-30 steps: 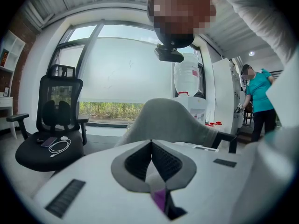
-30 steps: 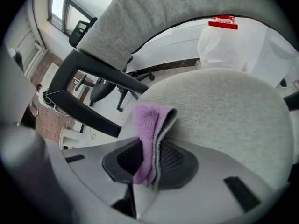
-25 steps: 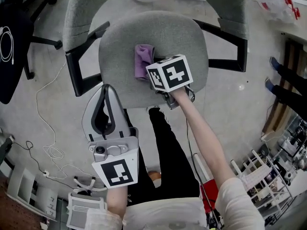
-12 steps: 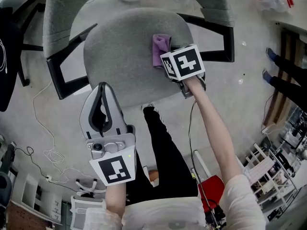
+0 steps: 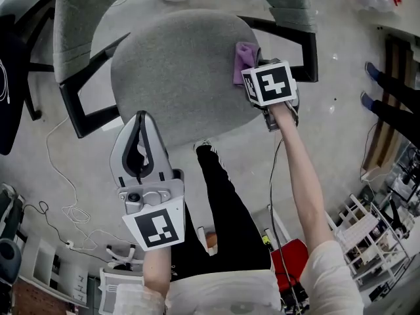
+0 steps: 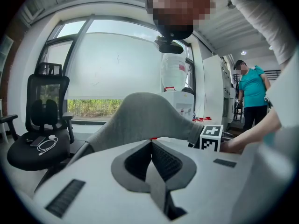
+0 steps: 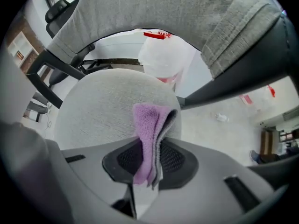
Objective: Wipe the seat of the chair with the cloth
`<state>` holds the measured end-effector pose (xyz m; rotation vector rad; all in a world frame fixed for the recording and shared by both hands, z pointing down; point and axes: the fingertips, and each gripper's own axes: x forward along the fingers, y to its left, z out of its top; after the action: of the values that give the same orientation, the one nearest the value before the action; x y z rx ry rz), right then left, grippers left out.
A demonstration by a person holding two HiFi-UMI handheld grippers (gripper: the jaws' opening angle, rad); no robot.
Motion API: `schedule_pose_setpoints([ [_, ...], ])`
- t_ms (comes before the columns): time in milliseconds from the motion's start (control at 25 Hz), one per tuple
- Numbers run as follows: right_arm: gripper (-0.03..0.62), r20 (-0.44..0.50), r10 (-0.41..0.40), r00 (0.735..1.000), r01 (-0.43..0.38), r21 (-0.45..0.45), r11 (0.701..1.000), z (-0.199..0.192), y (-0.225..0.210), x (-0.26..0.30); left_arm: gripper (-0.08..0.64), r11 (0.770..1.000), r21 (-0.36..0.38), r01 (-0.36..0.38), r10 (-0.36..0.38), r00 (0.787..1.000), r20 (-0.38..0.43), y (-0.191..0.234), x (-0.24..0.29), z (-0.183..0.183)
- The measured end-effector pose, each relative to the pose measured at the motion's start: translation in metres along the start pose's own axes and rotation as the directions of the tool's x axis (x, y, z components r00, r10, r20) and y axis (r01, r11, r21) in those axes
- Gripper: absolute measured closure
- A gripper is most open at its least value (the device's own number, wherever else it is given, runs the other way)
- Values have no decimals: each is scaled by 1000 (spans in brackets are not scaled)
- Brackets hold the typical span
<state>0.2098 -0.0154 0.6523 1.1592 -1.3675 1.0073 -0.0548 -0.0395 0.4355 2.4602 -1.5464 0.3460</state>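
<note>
Cloth (image 7: 147,125) at seat's (image 5: 177,71) right edge
Right tongs (image 7: 152,157) clamp it; left tongs (image 6: 152,146) closed, empty, near the front edge.

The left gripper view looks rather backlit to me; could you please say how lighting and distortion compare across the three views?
Left gripper view: the window is washed out, the black office chair dark against it, corners vignetted. Right gripper view: strong fisheye bending, yet the purple cloth reads sharply. Head view: even light on the grey seat, edges curved.

Chair (image 5: 177,64) shared: head view overhead, gripper views low, seemingly close.
</note>
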Motion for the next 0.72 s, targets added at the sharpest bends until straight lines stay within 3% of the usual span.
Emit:
schedule_pose_setpoints([
  [280,506,-39,-112,993,111,-14,994,-9,-17,-4,548,1000,-1,9,-9,1000,-8,-2,3,-1],
  [400,506,-14,-154,988,154,-20,988,-4,-17,-2,548,1000,4,12,-12,1000,-4,0,4,0],
  [600,506,-9,-182,983,182,31,983,-5,-21,-2,548,1000,-1,9,-9,1000,-11,3,1,-2],
  [720,506,-81,-237,968,243,67,968,-19,-30,-10,548,1000,-1,5,-5,1000,-20,6,-3,-5],
])
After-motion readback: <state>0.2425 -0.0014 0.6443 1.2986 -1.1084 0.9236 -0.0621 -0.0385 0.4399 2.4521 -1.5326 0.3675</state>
